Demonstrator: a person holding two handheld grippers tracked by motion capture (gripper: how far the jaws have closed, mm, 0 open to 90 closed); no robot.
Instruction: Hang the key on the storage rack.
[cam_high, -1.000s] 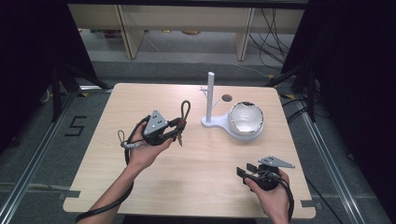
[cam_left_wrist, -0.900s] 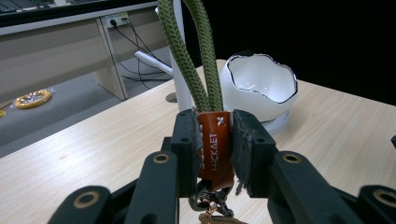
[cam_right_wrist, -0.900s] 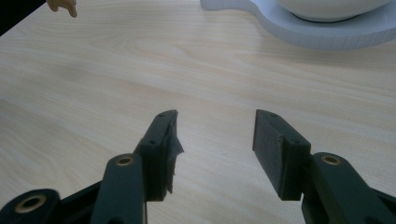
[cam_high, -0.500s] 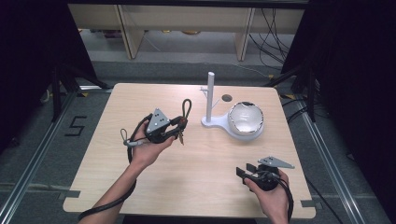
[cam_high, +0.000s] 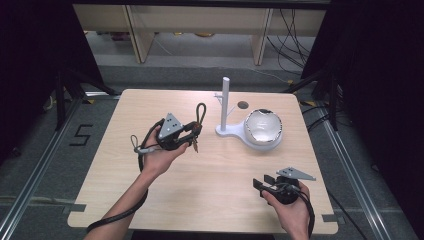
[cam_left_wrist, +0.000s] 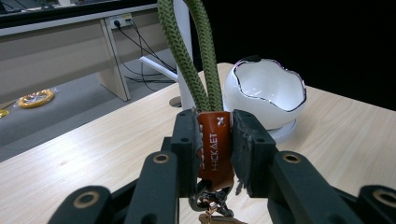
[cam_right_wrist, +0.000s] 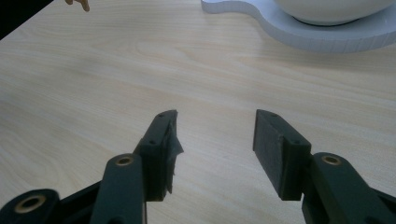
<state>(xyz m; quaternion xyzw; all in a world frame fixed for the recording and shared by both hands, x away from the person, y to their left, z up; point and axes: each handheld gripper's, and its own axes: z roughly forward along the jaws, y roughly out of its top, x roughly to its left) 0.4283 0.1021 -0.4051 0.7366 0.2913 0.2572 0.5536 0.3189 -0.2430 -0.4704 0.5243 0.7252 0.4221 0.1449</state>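
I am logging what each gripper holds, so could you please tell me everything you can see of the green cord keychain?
The keychain is a loop of thick olive-green braided cord gathered into an orange-brown, leather-looking sleeve with pale lettering. Brassy metal hardware hangs below the sleeve. The left gripper clamps the sleeve between its jaws and holds it above the table, loop upward, short of the white stand and the white bowl.

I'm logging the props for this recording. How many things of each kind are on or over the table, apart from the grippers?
White stand with upright post: 1
White eggshell-shaped bowl, on the stand's base: 1
Green rope-loop keychain with orange leather tag, held in the left gripper: 1
Total: 3
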